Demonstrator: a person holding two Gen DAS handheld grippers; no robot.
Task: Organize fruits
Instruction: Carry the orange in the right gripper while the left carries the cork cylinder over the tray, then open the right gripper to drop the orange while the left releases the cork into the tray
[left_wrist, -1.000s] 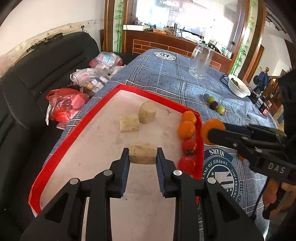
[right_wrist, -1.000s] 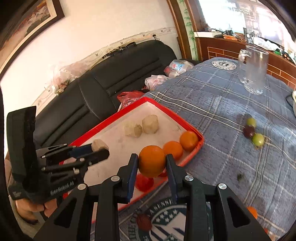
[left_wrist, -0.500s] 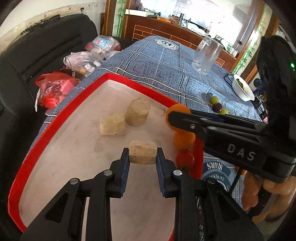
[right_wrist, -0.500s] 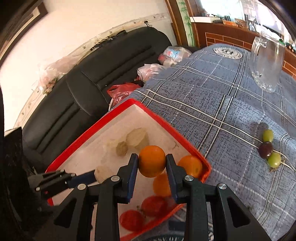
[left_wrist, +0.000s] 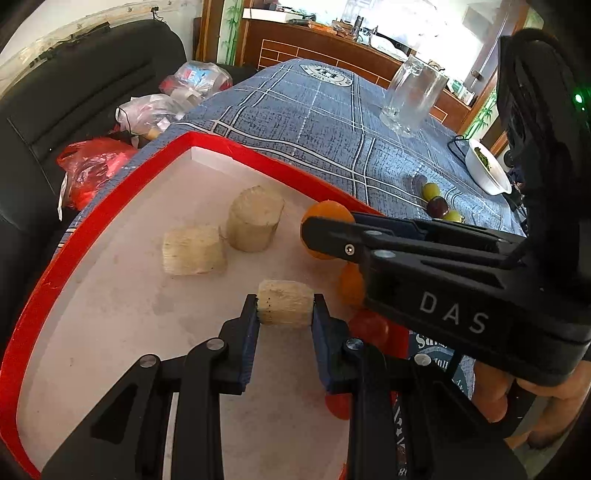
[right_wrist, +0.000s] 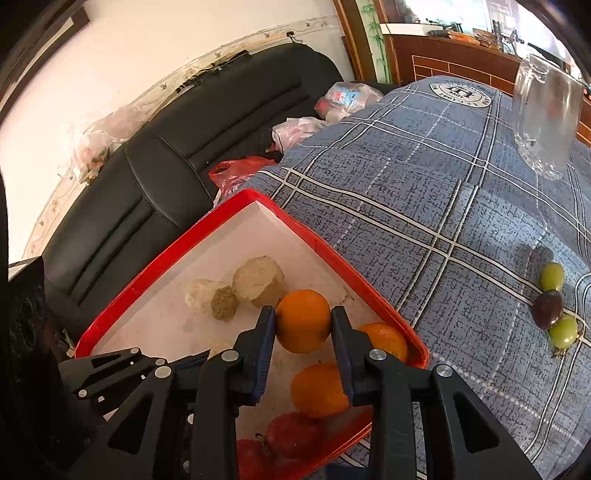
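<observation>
— Status of grippers?
— Left gripper (left_wrist: 285, 314) clamps a pale fibrous chunk (left_wrist: 285, 302), lower centre, over the red tray (left_wrist: 66, 251). Right gripper (right_wrist: 303, 325) clamps an orange (right_wrist: 303, 320), centre frame, above the tray's near corner.

"DAS" on right hand-held gripper (left_wrist: 325, 236), tablecloth (left_wrist: 317, 122) emblems unreadable

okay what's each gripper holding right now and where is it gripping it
Left gripper: a pale fibrous cylindrical chunk, pinched at its two ends. Right gripper: a round orange fruit, clamped across its opposite sides.
</observation>
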